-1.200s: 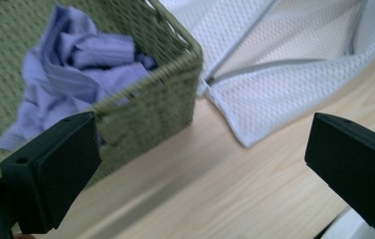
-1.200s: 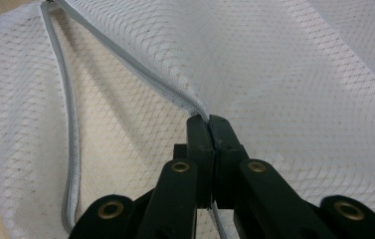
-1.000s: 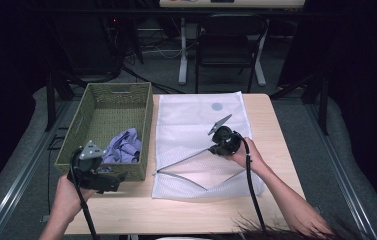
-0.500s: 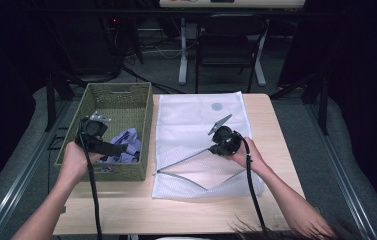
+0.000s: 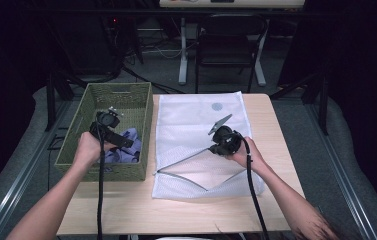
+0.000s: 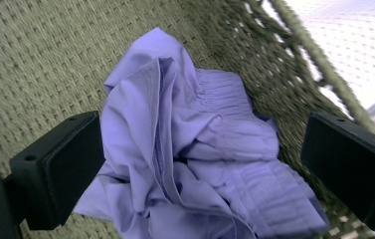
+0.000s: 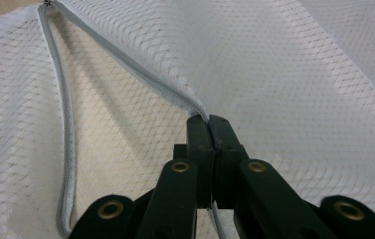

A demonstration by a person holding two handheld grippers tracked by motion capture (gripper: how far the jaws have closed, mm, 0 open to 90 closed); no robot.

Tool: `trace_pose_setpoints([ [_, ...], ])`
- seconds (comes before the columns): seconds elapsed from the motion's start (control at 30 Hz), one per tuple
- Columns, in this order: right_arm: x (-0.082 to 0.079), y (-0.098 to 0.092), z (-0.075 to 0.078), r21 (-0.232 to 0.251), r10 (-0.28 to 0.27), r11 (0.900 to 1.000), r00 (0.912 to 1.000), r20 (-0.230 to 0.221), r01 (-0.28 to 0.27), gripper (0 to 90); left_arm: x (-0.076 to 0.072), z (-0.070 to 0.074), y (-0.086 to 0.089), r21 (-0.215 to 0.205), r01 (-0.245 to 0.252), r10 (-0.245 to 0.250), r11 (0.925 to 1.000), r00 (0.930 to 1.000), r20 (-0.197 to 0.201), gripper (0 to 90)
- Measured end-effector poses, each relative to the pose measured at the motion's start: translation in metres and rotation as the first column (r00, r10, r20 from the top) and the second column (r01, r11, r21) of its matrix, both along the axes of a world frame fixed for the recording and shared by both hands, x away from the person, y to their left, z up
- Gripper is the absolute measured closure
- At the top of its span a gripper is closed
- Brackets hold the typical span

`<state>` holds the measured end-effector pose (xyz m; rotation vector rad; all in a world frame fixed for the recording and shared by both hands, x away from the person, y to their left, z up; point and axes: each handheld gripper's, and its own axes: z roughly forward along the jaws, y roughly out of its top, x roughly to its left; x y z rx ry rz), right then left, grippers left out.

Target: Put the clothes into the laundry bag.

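One change separates this moment from the earlier pictures: the left gripper (image 5: 126,141) has moved from the near edge of the table (image 5: 276,125) forward into the green woven basket (image 5: 121,92). Its jaws stand spread wide, released, on either side of the crumpled lilac garment (image 6: 200,149), which lies on the basket floor against the right wall. The right gripper (image 7: 209,130) has stayed in place, clenched on the upper zipper edge of the white mesh laundry bag (image 5: 201,112), holding the mouth lifted open. The bag lies flat on the table, just beside the basket. A small round grey label (image 5: 217,106) sits near the bag's far end; its writing is unreadable.
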<state>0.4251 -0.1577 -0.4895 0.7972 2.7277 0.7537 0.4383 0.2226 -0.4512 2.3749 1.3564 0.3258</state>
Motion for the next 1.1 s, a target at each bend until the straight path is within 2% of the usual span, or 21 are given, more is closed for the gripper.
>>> trace_pose_setpoints([
  [0.2, 0.0, 0.0, 0.0, -0.003, 0.002, 1.0, 1.0, 0.0, -0.002, 89.5, 0.016, -0.014, -0.001, 0.043, -0.01, 0.012, 0.999, 0.9984, -0.055, 2.7],
  [0.4, 0.001, -0.001, 0.0, -0.005, 0.004, 1.0, 1.0, 0.002, -0.004, 89.5, 0.024, -0.027, -0.007, 0.095, 0.018, -0.004, 0.9953, 0.9903, -0.139, 6.2],
  [0.57, 0.0, -0.001, 0.0, 0.004, -0.002, 1.0, 1.0, 0.009, 0.002, 89.4, 0.024, -0.035, -0.007, 0.101, 0.041, -0.02, 0.9941, 0.9796, -0.2, 7.0],
  [0.73, 0.001, -0.001, 0.0, -0.005, 0.004, 1.0, 1.0, 0.005, -0.004, 89.5, 0.024, -0.04, -0.008, 0.113, 0.07, -0.038, 0.9911, 0.9651, -0.259, 7.1],
  [0.9, 0.0, 0.0, 0.0, -0.004, -0.002, 1.0, 1.0, 0.007, 0.002, 89.4, 0.026, -0.045, -0.009, 0.115, 0.079, -0.043, 0.9901, 0.957, -0.287, 8.6],
  [1.1, -0.001, 0.0, 0.0, 0.0, -0.005, 1.0, 0.9999, 0.01, 0.005, 89.4, 0.03, -0.053, -0.013, 0.131, 0.094, -0.047, 0.9868, 0.9439, -0.327, 13.4],
])
